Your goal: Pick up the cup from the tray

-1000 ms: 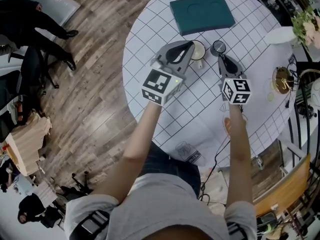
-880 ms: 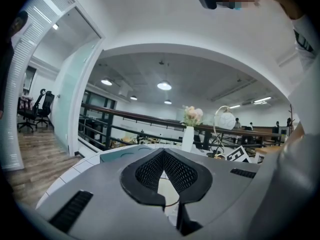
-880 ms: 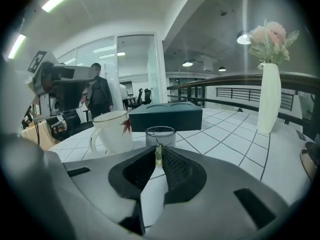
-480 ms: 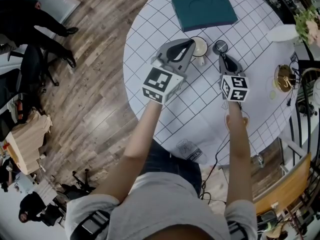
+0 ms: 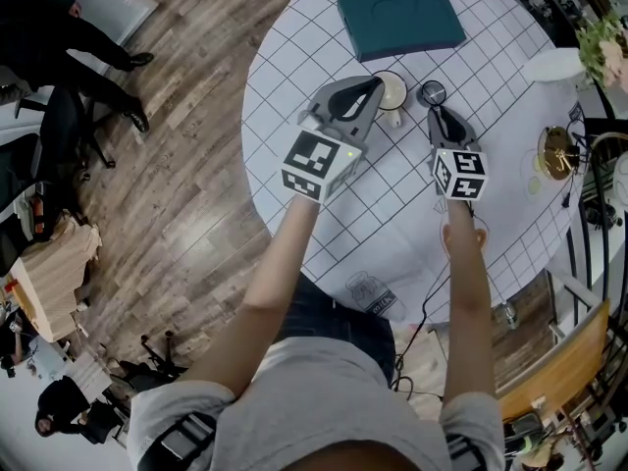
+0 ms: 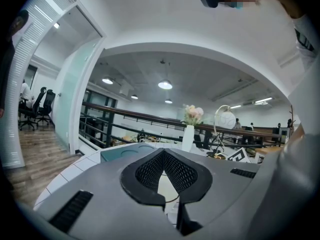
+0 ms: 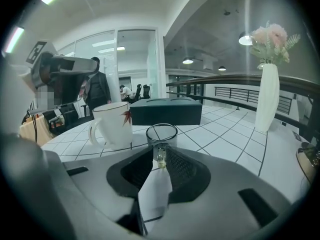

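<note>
A small clear glass cup (image 5: 430,92) stands on the white grid table (image 5: 324,37), just in front of my right gripper (image 5: 436,114). In the right gripper view the glass cup (image 7: 161,134) has its handle between the jaws of my right gripper (image 7: 160,160), which are opening; the pads look just clear of it. A white mug (image 5: 391,93) with a red leaf print (image 7: 113,124) stands to its left. My left gripper (image 5: 373,86) is shut beside the mug, with nothing between its jaws (image 6: 163,151). The teal tray (image 5: 400,20) lies further back, bare.
A white vase with pink flowers (image 7: 268,96) stands at the right of the table, near a white dish (image 5: 549,69) and a gold lamp base (image 5: 555,155). People stand on the wooden floor (image 5: 186,165) at the left. The table's rim curves close on the left.
Both grippers stay almost where they were. The head view shifted slightly after the earliest frame, so the tray sits a little higher in it.
</note>
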`<state>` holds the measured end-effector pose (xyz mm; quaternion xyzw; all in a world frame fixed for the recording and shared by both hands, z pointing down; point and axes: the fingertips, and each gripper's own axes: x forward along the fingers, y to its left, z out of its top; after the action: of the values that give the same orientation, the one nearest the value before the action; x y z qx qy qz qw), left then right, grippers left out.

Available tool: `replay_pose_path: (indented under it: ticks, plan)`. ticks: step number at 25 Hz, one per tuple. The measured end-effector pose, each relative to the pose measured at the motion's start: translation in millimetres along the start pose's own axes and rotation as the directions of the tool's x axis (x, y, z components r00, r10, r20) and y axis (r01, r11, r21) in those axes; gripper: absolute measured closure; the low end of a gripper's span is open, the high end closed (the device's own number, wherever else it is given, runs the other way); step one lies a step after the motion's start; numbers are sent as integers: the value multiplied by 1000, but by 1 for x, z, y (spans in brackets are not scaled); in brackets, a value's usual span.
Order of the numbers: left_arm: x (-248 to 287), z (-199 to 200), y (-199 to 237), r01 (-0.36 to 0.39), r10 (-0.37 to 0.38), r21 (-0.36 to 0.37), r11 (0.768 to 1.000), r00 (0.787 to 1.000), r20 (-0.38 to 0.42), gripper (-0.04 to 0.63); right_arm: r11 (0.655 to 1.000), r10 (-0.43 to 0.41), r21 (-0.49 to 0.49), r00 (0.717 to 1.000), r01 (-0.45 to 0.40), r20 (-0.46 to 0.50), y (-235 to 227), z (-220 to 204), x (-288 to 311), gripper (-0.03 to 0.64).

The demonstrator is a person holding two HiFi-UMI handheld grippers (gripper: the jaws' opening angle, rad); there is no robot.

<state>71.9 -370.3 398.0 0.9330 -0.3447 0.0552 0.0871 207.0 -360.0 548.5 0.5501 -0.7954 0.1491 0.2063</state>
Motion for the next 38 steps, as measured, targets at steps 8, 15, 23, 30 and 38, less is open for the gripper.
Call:
replay_pose_path:
  ticks: [8,15,23,30,38]
  plan:
    - [-1,5,-7,-5,5,-2,1000,1000,11,588,997,-58,56,988,50,144,-5,37,-32,511]
    - [-1,18,-26,-7,7,5,1000,999,33,588,984,-160,132,906,117,392,5,121,-93,607]
    - [-6,33,-55,14,-14,3,1000,998,63,588,979,-192,152,885,139,425,33,145,-123,609]
    - [-13,42,-70,-4,1,52,999,998,56,588,969,-230,177,879,170,418,31,142,-144,609]
    - [-18,40,-71,-15,12,62,998,999,53,588,964,-249,191,875,184,414,34,139,-149,609]
